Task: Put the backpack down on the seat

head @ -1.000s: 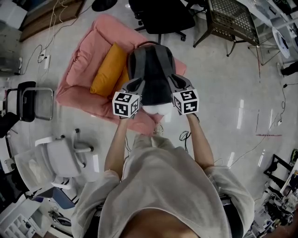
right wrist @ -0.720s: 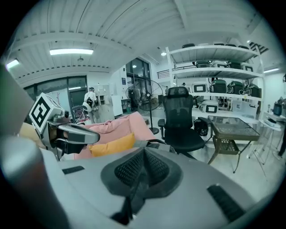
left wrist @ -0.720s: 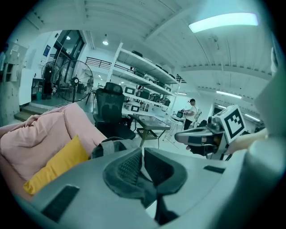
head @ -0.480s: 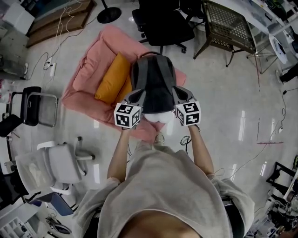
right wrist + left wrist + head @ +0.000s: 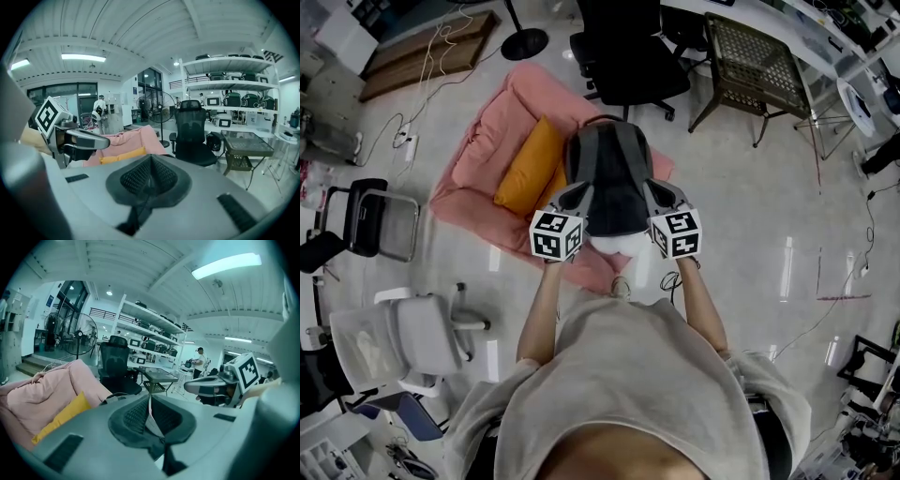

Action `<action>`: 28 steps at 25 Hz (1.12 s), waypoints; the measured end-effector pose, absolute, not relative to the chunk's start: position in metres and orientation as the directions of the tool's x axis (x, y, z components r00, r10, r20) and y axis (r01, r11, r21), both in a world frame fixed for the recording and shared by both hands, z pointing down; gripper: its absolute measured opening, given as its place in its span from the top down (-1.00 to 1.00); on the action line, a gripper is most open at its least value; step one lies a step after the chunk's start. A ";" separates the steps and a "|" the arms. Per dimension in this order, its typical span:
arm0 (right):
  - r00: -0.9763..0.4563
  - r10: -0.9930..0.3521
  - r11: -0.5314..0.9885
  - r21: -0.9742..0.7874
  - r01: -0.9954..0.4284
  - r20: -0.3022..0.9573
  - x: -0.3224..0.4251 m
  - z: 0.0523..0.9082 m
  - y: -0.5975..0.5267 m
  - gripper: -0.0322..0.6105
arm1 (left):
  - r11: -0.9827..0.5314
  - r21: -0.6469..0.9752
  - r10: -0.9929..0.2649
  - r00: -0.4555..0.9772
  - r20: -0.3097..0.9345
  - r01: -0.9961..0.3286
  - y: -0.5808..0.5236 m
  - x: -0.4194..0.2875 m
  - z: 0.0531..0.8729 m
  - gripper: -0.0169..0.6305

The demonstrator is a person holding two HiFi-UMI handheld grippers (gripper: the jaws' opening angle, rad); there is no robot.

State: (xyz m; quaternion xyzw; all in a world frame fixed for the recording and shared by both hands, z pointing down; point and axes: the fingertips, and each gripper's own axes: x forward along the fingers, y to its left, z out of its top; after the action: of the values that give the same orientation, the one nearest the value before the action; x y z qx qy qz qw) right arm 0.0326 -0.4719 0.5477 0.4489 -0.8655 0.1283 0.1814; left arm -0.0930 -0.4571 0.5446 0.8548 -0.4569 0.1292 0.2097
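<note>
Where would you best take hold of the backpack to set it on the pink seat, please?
Probably at its near end, one grip on each side, coming from the person's side. The backpack is broad and soft, its top handle pointing away, so two spread grips steady it; the left gripper and right gripper are shut there now.

Fingers (image 5: 134, 416) on pale backpack strap (image 5: 152, 422)

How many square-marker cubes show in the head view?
2. The left cube sits by the backpack's near left corner, the right cube by its near right corner. None seems hidden.
</note>
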 end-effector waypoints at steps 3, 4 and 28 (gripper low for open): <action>-0.536 -0.735 0.568 -0.055 -0.821 0.415 0.033 0.540 -0.471 0.91 | -0.495 0.233 -0.732 0.547 0.407 -0.837 -0.457 -0.093 0.539 0.88; -0.538 -0.737 0.569 -0.054 -0.821 0.410 0.033 0.537 -0.472 0.91 | -0.496 0.231 -0.733 0.546 0.405 -0.837 -0.458 -0.092 0.537 0.88; -0.540 -0.743 0.577 -0.032 -0.816 0.394 0.025 0.531 -0.470 0.91 | -0.495 0.220 -0.747 0.541 0.387 -0.841 -0.459 -0.099 0.529 0.88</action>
State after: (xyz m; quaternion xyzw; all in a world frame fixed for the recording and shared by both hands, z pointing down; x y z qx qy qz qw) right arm 0.0251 -0.4701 0.5313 0.4477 -0.8711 0.1063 0.1717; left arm -0.0986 -0.4594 0.5291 0.8560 -0.4638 0.1209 0.1939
